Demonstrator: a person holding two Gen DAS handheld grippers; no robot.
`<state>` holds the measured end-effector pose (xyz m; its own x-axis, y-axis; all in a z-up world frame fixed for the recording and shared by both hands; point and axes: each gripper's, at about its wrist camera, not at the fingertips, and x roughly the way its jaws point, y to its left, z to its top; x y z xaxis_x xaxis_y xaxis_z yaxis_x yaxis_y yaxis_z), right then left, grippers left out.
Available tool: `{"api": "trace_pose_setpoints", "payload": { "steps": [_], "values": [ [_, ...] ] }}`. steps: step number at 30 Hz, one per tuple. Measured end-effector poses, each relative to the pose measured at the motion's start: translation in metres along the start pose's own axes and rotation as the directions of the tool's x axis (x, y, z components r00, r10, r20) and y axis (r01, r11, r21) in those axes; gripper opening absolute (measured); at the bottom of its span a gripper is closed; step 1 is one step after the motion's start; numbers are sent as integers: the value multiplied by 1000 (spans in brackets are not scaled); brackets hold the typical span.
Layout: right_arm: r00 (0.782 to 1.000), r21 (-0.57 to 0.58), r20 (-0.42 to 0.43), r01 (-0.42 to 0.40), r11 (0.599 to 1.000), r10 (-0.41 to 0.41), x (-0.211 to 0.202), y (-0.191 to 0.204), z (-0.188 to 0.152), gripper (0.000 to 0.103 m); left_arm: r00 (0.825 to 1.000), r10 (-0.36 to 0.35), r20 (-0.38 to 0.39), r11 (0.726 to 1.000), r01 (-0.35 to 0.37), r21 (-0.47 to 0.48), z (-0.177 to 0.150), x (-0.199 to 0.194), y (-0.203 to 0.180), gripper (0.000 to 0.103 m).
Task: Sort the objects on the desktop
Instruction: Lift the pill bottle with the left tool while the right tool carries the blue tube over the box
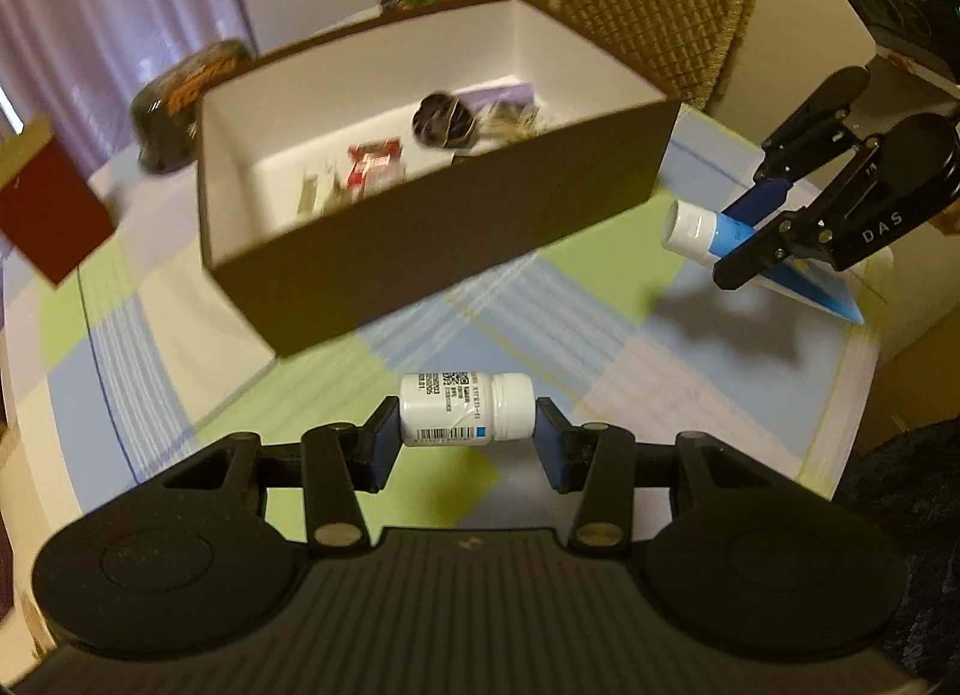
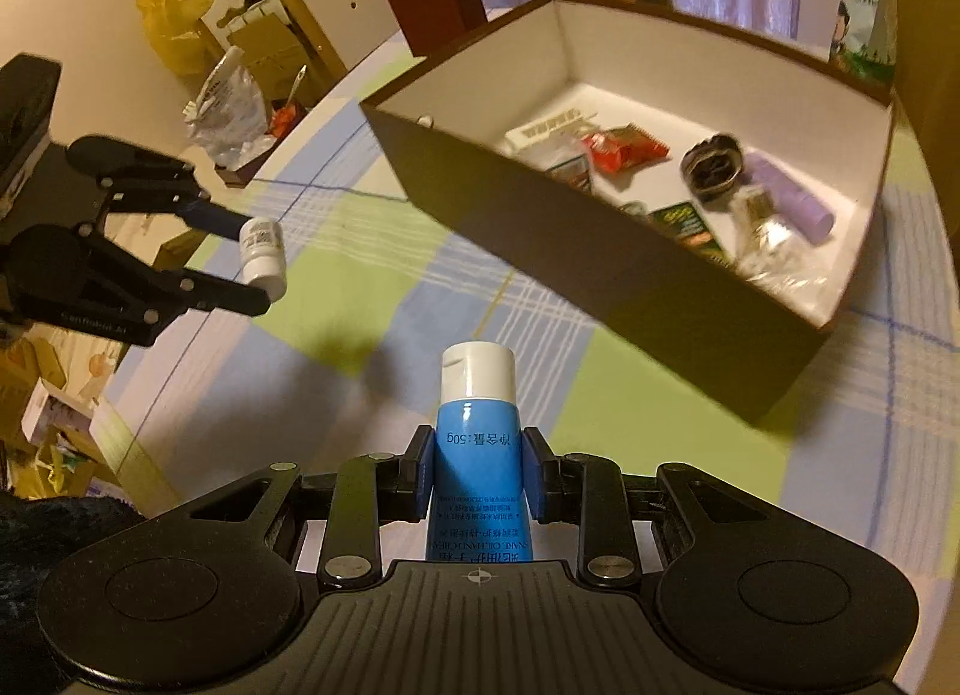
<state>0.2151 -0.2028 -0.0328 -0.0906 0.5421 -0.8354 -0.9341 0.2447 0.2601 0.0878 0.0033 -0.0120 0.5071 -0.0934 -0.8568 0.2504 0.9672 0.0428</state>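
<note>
Box (image 2: 630, 269) with packets (image 2: 627, 146) inside; left fingers (image 1: 396, 437) clamping bottle (image 1: 465, 408), right fingers (image 2: 423, 473) clamping tube (image 2: 477, 455).

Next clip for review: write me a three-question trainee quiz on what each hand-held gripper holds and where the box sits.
1. True or false: the left hand-held gripper clamps a white pill bottle by its ends.
2. What does the right hand-held gripper hold?
3. Is the brown box A) ahead of both grippers on the checked tablecloth, or B) lidded?

Key: 1 true. 2 a blue tube with a white cap. 3 A.
</note>
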Motion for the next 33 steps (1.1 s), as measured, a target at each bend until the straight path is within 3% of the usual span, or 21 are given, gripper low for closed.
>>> {"api": "trace_pose_setpoints", "payload": {
  "steps": [7, 14, 23, 33],
  "values": [
    [998, -29, 64, 22, 999, -20, -22, -22, 42, 29, 998, 43, 52, 995, -48, 87, 57, 0, 17, 41],
    [996, -29, 77, 47, 998, -44, -4, -55, 100, 29, 992, 101, 76, 981, -112, 161, 118, 20, 41, 41],
    [994, -20, 84, 74, 997, -72, 25, -99, 172, 29, 993, 121, 5, 957, -118, 264, 167, 85, 80, 41],
    [998, 71, 21, 62, 996, -63, 80, -145, 187, 29, 979, 177, -97, 898, -121, 423, 193, 171, 104, 41]
  ]
}}
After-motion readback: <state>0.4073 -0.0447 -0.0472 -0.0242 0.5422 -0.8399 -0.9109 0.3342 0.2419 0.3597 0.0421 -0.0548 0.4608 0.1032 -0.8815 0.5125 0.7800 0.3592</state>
